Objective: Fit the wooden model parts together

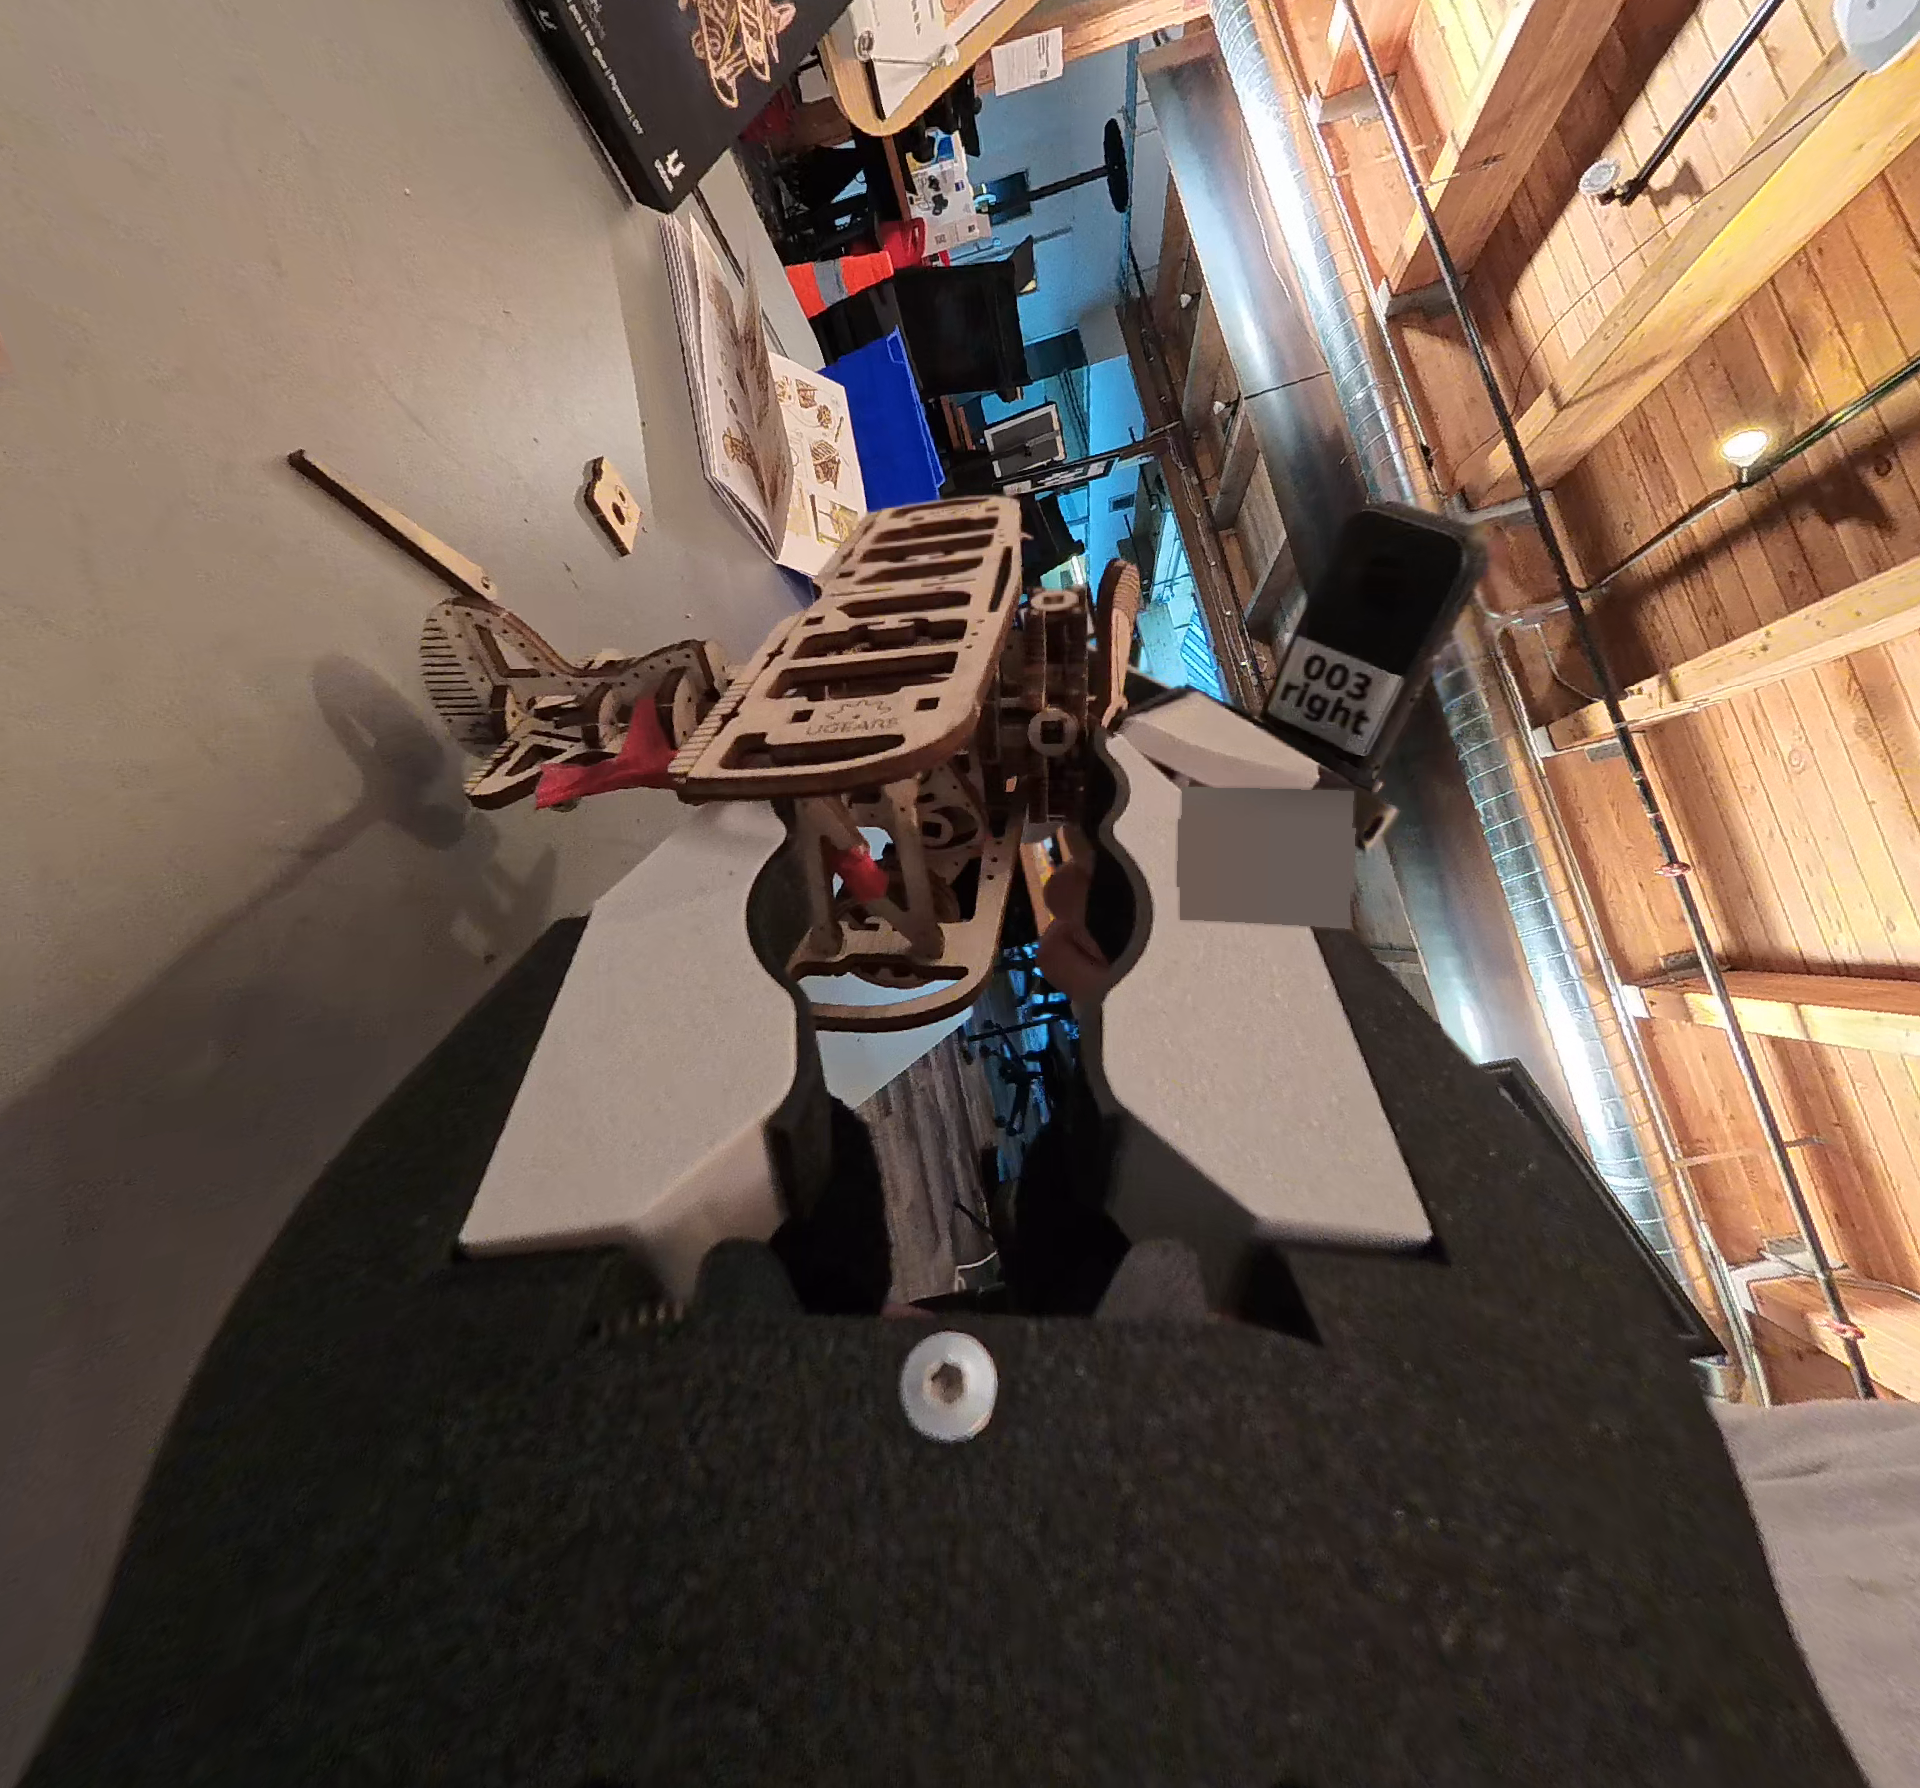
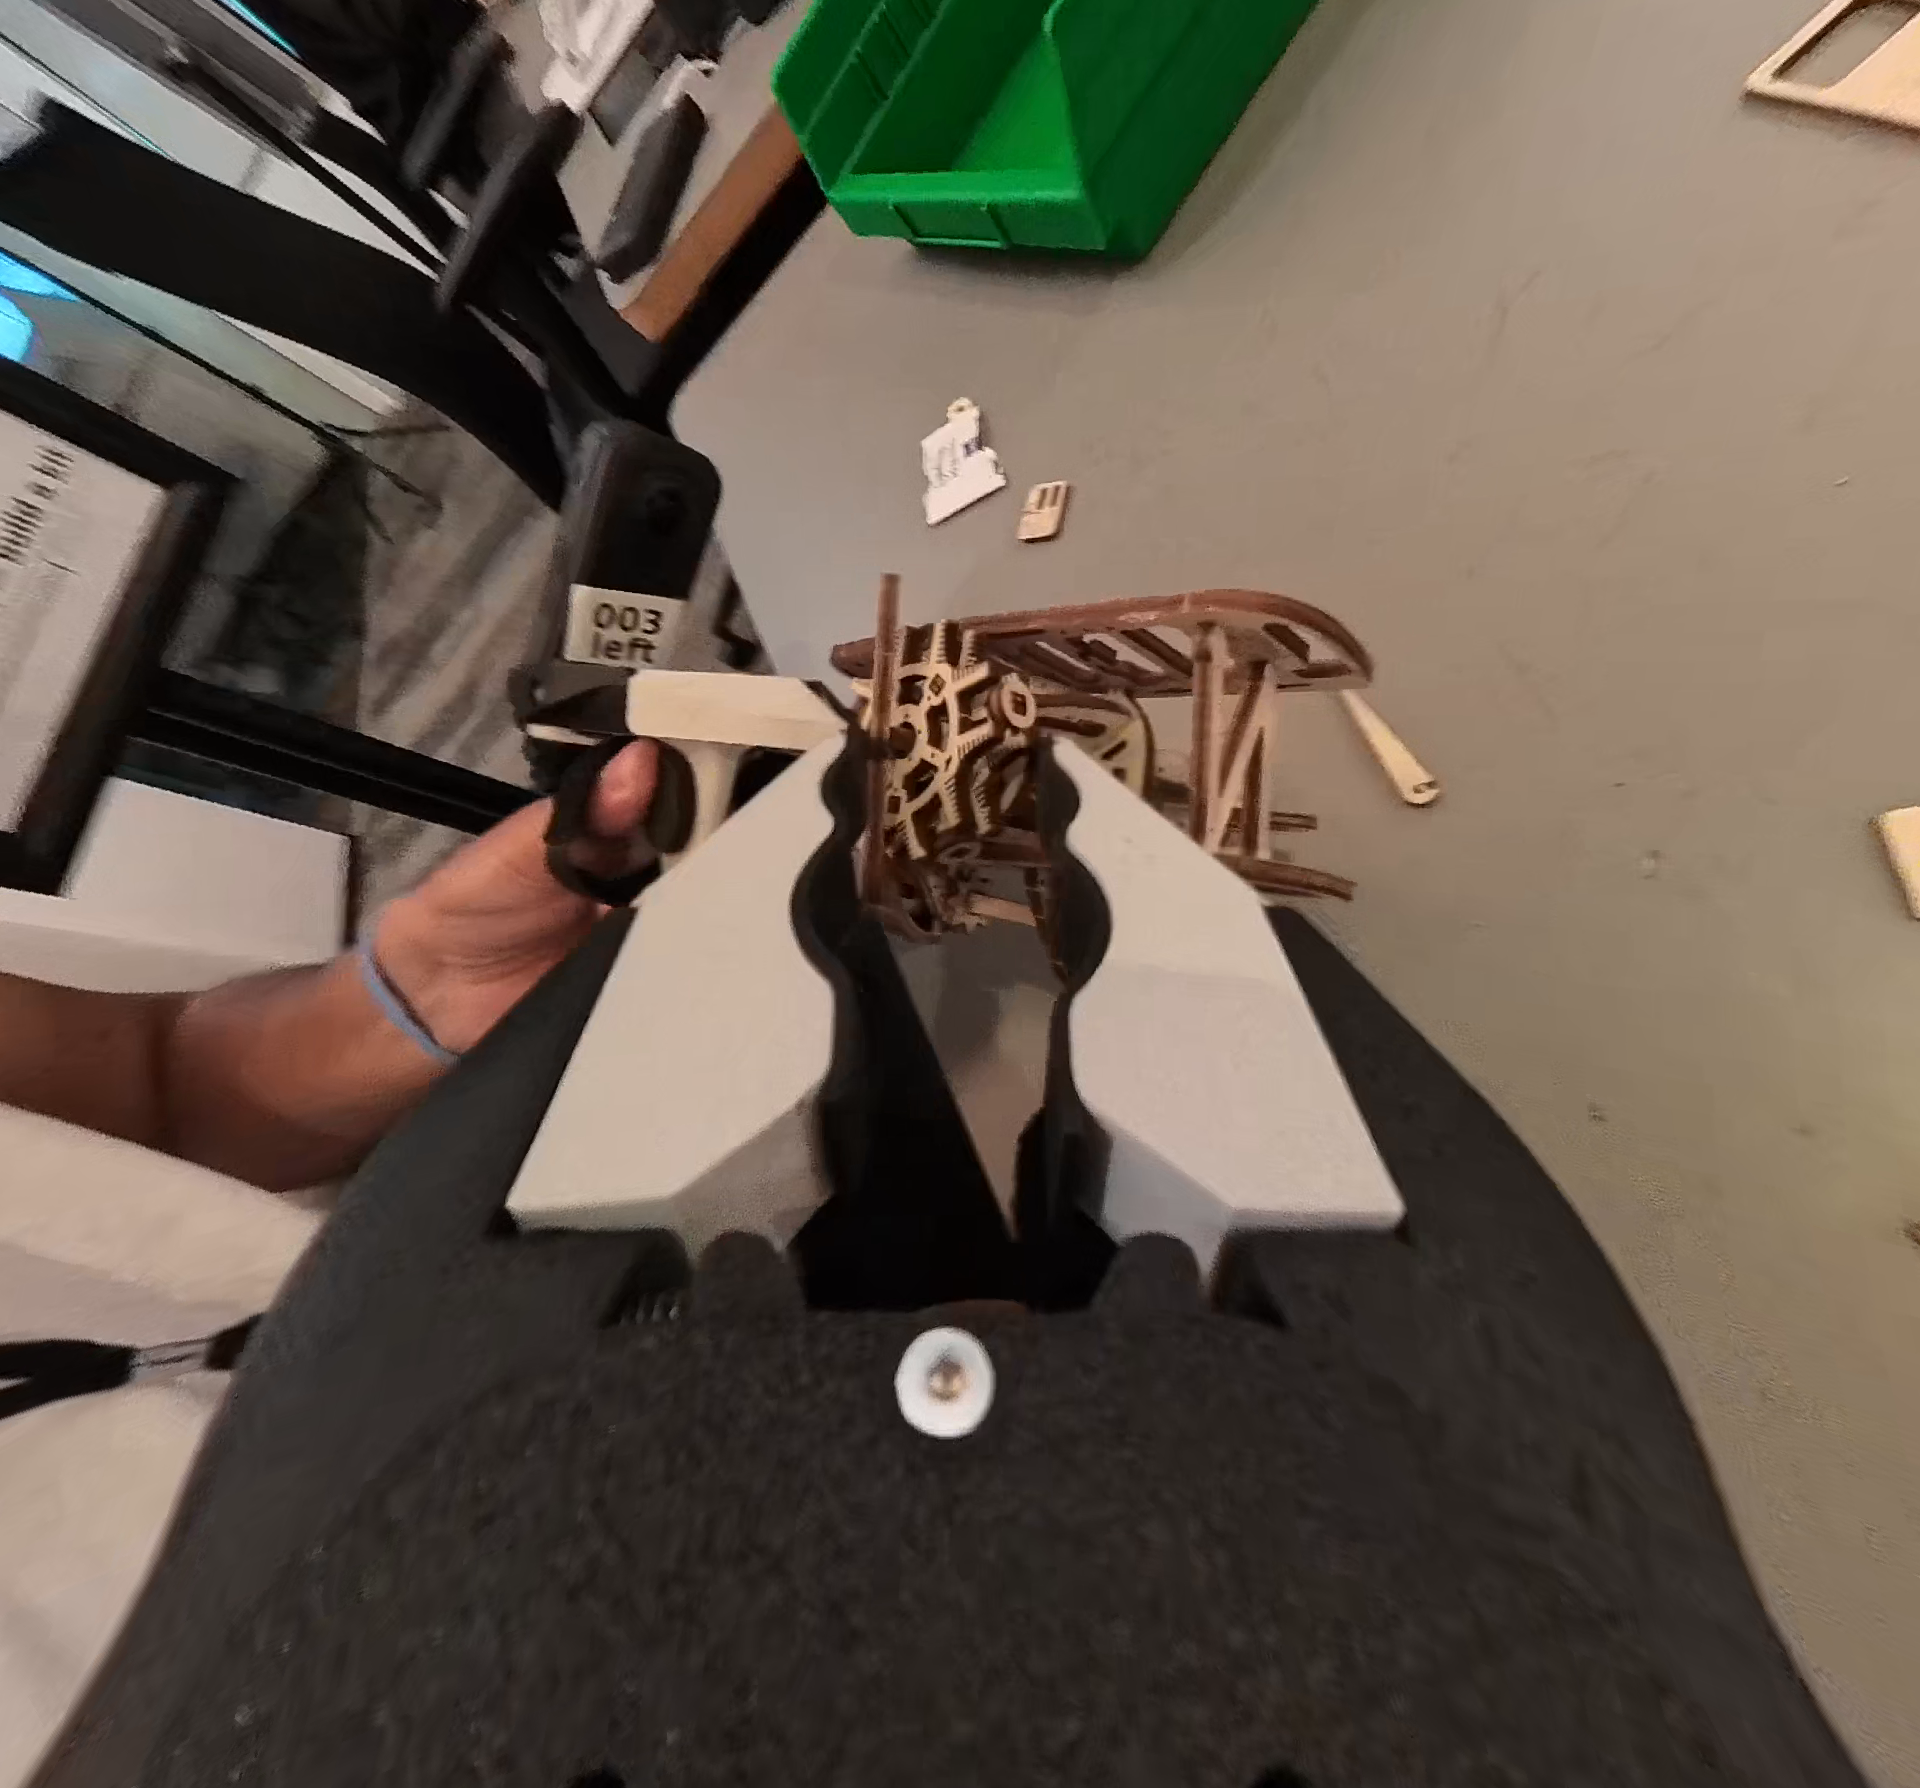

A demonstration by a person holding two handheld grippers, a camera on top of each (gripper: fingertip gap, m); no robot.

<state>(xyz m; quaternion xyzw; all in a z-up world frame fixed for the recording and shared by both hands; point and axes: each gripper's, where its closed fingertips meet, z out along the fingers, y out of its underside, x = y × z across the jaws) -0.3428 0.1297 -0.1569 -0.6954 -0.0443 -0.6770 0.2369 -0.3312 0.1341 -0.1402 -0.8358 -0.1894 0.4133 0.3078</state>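
Both fingers pinch wooden biplane [image 1: 883, 730]: left [image 1: 940, 865] wing, right [image 2: 951, 803] nose; green bin [image 2: 1049, 65] right view only.

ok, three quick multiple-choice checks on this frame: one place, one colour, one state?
1. The right gripper has its fingers either side of which part of the wooden plane?
A. tail
B. geared nose
C. upper wing tip

2. What colour is the bin in the right wrist view?
A. red
B. yellow
C. green

3. How does the booklet lie on the table?
A. open
B. closed
C. rolled up

Key:
1 B, the gear cluster sits between the two fingers.
2 C, its walls are bright green.
3 A, its pages are spread and the printed drawings show.
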